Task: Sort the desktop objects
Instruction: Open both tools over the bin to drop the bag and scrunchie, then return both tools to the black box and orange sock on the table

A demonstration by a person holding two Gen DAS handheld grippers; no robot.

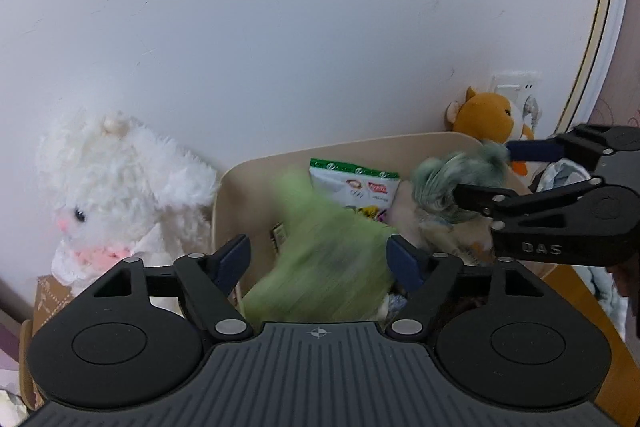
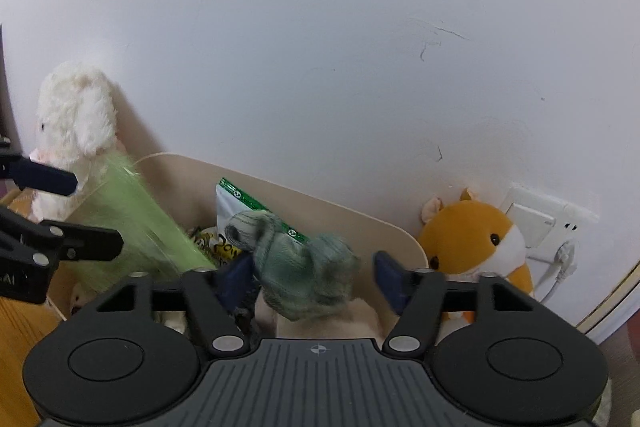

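A beige bin (image 1: 344, 147) stands against the white wall and holds a green-topped snack bag (image 1: 354, 183) and other items. My left gripper (image 1: 318, 261) is open over the bin; a blurred light-green cloth (image 1: 328, 259) is in the air between its fingers, over the bin. My right gripper (image 2: 316, 277) is open too; a grey-green knitted piece (image 2: 300, 267) hangs between its fingers above the bin. The bin's rim (image 2: 360, 215) and the green cloth (image 2: 140, 223) also show in the right wrist view, as does the left gripper (image 2: 96, 213). The right gripper (image 1: 488, 173) shows in the left wrist view.
A white plush animal (image 1: 120, 187) sits left of the bin on a cardboard box (image 1: 48, 299). An orange hamster plush (image 2: 476, 247) sits right of the bin before a wall socket (image 2: 536, 219) with a plug. A wooden table surface (image 2: 16, 339) lies at left.
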